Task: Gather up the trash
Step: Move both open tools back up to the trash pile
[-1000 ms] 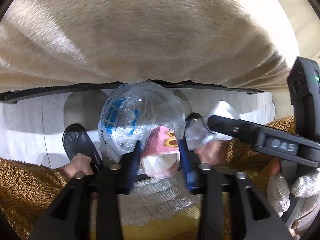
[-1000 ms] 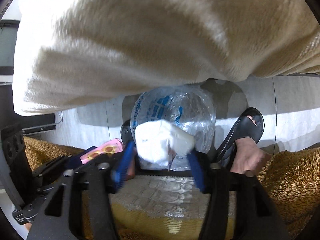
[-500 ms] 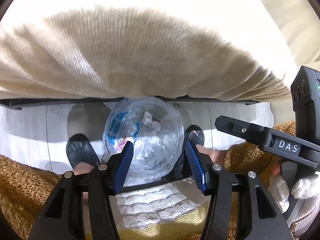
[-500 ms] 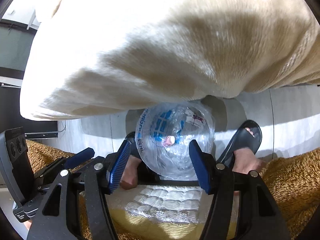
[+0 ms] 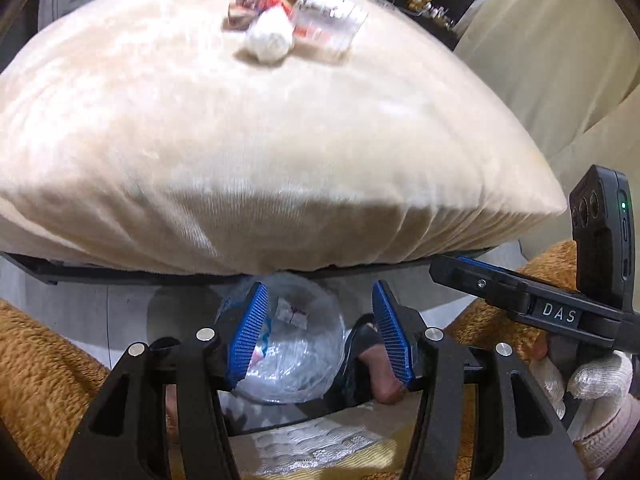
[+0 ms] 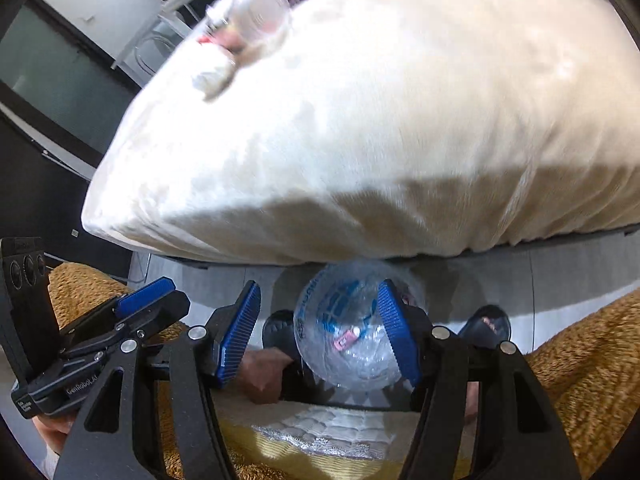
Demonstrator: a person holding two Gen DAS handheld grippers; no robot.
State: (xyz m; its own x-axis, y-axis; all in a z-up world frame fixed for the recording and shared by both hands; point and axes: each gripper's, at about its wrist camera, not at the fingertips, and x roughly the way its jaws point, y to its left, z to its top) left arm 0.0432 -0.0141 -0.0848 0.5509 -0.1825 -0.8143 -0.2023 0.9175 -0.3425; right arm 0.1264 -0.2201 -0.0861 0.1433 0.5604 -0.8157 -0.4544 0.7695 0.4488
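My left gripper is open with nothing between its blue pads. My right gripper is open and empty too. Below both, a clear plastic bag with blue print sits on the floor between the person's feet, with a small pink piece inside it. On top of the big cream cushion lies a blurred pile of trash: a white crumpled ball, wrappers and clear plastic.
The person's feet in black sandals flank the bag, and brown fuzzy trouser legs fill both lower sides. A black frame runs under the cushion. A beige sofa back rises at the right. A white-gloved hand holds the right gripper.
A second ago the left gripper held a pink carton and the right a white crumpled paper over the bag. Both let go, rose and tilted up, so the pile came into view.
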